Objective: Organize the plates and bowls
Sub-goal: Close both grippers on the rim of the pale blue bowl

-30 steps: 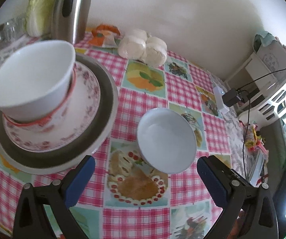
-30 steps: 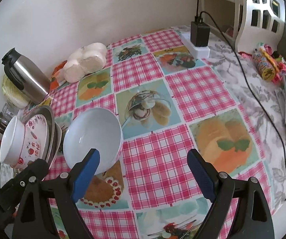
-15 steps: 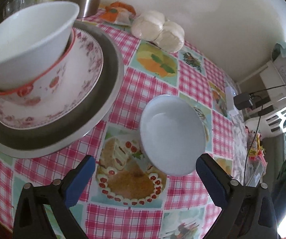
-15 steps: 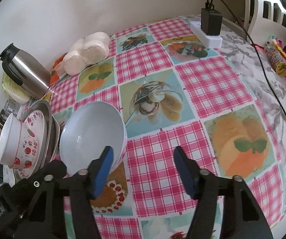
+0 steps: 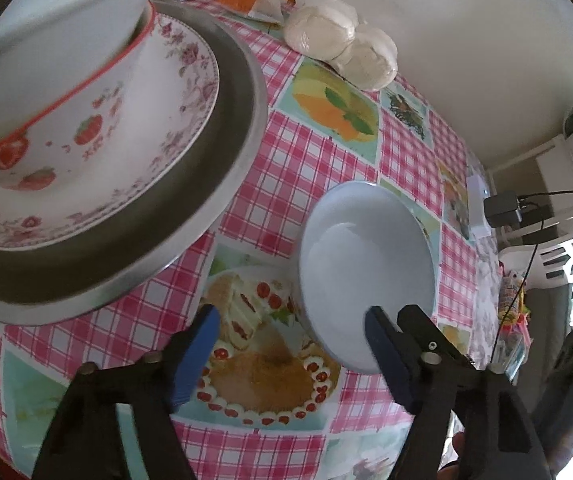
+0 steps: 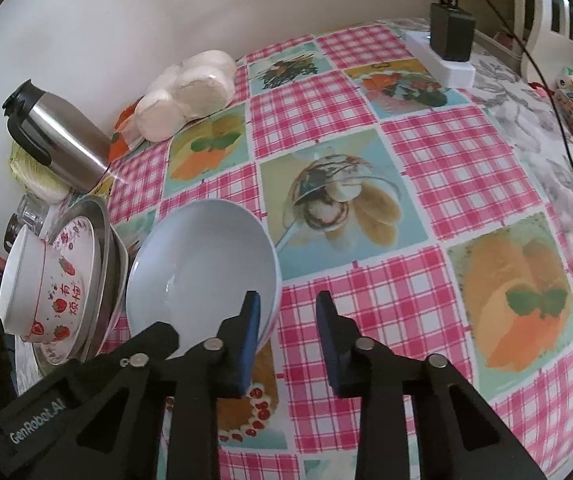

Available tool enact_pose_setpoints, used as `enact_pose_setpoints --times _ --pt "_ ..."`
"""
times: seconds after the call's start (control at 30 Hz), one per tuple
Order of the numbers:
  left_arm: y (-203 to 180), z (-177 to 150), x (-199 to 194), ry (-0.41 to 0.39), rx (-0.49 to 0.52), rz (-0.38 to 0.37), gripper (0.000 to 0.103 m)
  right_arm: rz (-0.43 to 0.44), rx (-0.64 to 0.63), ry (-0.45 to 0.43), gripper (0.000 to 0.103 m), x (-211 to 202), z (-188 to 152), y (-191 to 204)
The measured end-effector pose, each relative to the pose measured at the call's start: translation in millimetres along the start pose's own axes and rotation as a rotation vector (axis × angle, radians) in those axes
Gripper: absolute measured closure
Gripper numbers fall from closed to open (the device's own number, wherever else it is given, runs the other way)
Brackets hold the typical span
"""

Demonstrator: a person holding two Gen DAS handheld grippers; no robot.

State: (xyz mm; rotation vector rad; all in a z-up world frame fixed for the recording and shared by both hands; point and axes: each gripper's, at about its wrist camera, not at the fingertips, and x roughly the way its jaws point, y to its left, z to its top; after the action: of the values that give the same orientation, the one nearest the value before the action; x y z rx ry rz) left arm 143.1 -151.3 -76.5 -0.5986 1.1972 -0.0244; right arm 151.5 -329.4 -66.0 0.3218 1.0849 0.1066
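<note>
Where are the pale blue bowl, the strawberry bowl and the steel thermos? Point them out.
pale blue bowl (image 6: 202, 256): right wrist view, on its inner wall.
strawberry bowl (image 6: 56, 296): right wrist view, on its printed outer side.
steel thermos (image 6: 68, 142): right wrist view, on its metal body.

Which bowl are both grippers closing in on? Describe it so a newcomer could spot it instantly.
On the pink checked tablecloth, look beside the stack of plates near the steel flask. The pale blue bowl sits alone on the cloth over the cake picture. Unlike the strawberry-print bowl and the white bowl nested in it, it is plain and unstacked.
</note>
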Motion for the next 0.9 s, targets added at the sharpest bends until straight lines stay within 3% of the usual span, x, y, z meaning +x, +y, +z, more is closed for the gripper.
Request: enact_pose_setpoints --times 0.13,0.53,0.9 --pt "1.2 2.5 8.6 0.023 -0.014 -0.001 0.048 0.015 0.004 0.015 0.082 7.5 1.1 1.7" --pt "6.1 6.5 22.0 0.030 -0.036 -0.007 0.064 0.011 -0.005 0.039 0.088 26.8 4.6 8.2" --pt "7.9 8.6 25.5 0.014 -0.034 -0.035 0.068 0.012 -0.001 0.023 0.088 29.8 5.9 10.8"
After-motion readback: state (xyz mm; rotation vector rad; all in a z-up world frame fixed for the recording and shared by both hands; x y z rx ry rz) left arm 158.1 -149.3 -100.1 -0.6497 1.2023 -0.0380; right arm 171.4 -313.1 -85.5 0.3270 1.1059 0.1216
